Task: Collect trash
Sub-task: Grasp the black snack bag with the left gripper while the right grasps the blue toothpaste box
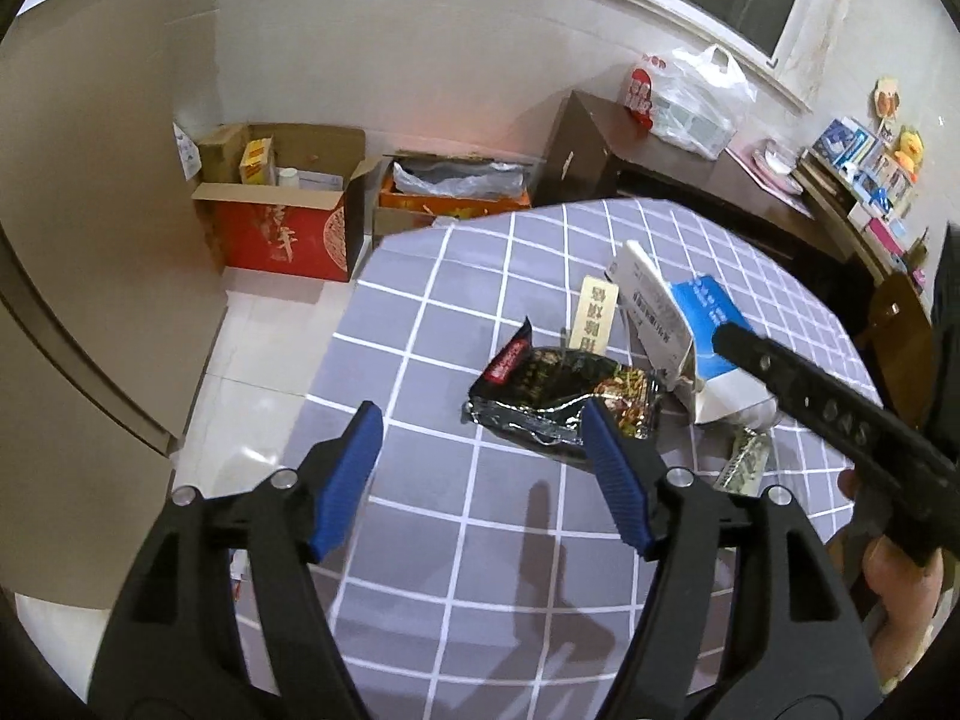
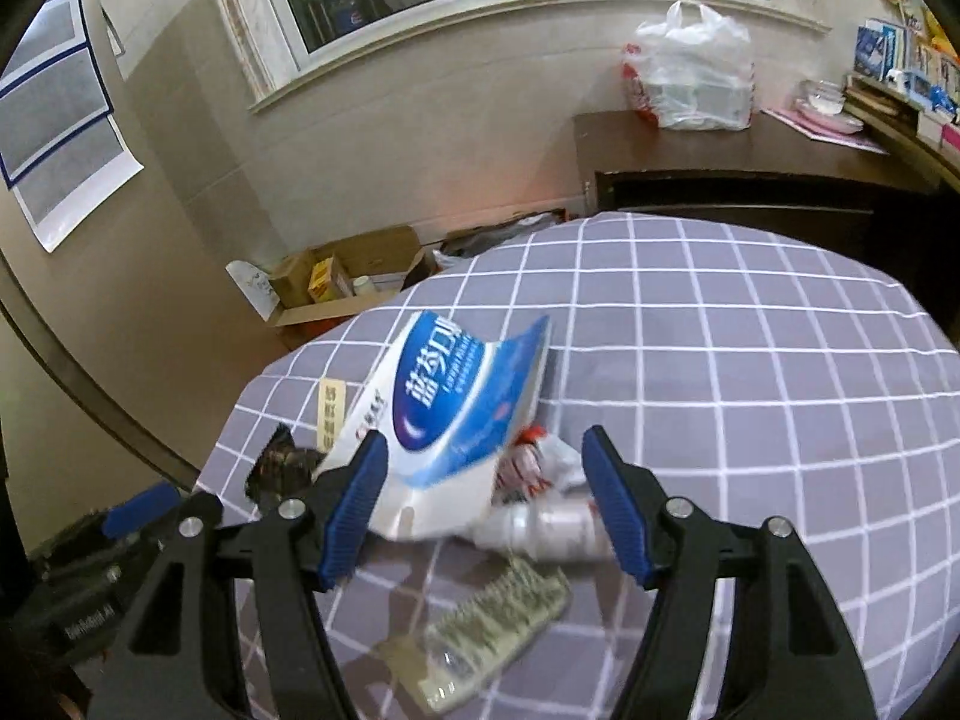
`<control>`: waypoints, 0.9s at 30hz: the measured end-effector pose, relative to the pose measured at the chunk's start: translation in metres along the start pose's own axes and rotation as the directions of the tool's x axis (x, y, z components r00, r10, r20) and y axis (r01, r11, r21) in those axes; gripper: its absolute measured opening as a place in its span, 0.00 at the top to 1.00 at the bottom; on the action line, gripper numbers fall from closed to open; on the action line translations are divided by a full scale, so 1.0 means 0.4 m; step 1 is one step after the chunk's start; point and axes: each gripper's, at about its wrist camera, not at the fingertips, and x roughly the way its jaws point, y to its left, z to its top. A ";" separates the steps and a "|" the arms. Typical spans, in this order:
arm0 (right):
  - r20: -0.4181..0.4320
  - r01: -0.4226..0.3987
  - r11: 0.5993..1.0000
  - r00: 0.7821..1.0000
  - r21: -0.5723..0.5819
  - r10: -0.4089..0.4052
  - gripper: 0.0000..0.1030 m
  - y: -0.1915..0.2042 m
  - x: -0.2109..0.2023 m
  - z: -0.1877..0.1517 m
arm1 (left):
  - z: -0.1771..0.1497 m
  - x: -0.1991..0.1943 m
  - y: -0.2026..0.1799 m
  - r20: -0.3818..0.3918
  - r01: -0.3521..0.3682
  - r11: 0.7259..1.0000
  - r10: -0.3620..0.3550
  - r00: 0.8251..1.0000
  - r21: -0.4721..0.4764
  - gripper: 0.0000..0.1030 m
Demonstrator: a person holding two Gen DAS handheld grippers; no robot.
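We see a table covered by a grey cloth with a white grid, and on it a small heap of trash. In the left wrist view our left gripper hangs over the cloth with its blue pads spread apart and nothing between them; its right pad sits just at the near edge of a dark, crumpled snack wrapper that lies flat on the cloth. Behind the wrapper rests a narrow beige paper strip with printed characters, and to its right stands a torn blue-and-white carton, tilted and partly opened. In the right wrist view our right gripper has its jaws parted around the lower end of that carton: the left pad lies against or just beside the carton's white edge, while the right pad stands clear of it, so we judge the carton is not clamped. Under and beside the carton lie a white plastic bottle on its side, a crumpled red-and-white wrapper and, nearer to us, a silvery blister pack. Beyond the table, cardboard boxes sit on the floor by the wall, and a white plastic bag stands on a dark sideboard.
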 end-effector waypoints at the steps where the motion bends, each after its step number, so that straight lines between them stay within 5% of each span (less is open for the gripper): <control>1: -0.005 -0.007 1.000 1.000 0.003 0.007 0.56 0.000 0.008 0.004 | -0.002 0.007 -0.006 -0.005 0.002 1.000 -0.002 1.000 0.004 0.34; 3: -0.010 -0.016 1.000 1.000 0.009 0.016 0.84 -0.010 0.020 0.007 | -0.001 0.023 -0.021 -0.014 0.007 1.000 -0.007 1.000 0.006 0.34; 6: 0.048 -0.030 1.000 0.998 0.006 0.030 0.92 -0.020 -0.001 0.000 | 0.008 0.044 -0.038 -0.021 0.026 1.000 -0.026 0.999 -0.011 0.30; 10: 0.127 -0.002 1.000 0.992 -0.008 0.003 0.96 -0.019 -0.042 0.002 | 0.022 0.070 -0.059 -0.024 0.041 0.998 -0.042 0.999 -0.038 0.26; 16: 0.146 0.015 1.000 0.989 -0.016 -0.013 0.97 -0.031 -0.050 0.010 | 0.051 0.116 -0.087 -0.034 -0.032 0.998 0.030 0.999 -0.050 0.25; 21: 0.141 -0.010 1.000 0.990 0.001 0.009 0.97 -0.047 -0.056 0.011 | 0.041 0.132 -0.126 -0.023 -0.111 0.992 0.113 0.993 0.051 0.26; 27: 0.142 -0.023 1.000 0.990 -0.007 0.023 0.97 -0.040 -0.064 0.012 | 0.018 0.114 -0.133 -0.003 -0.115 0.987 0.116 0.993 0.111 0.42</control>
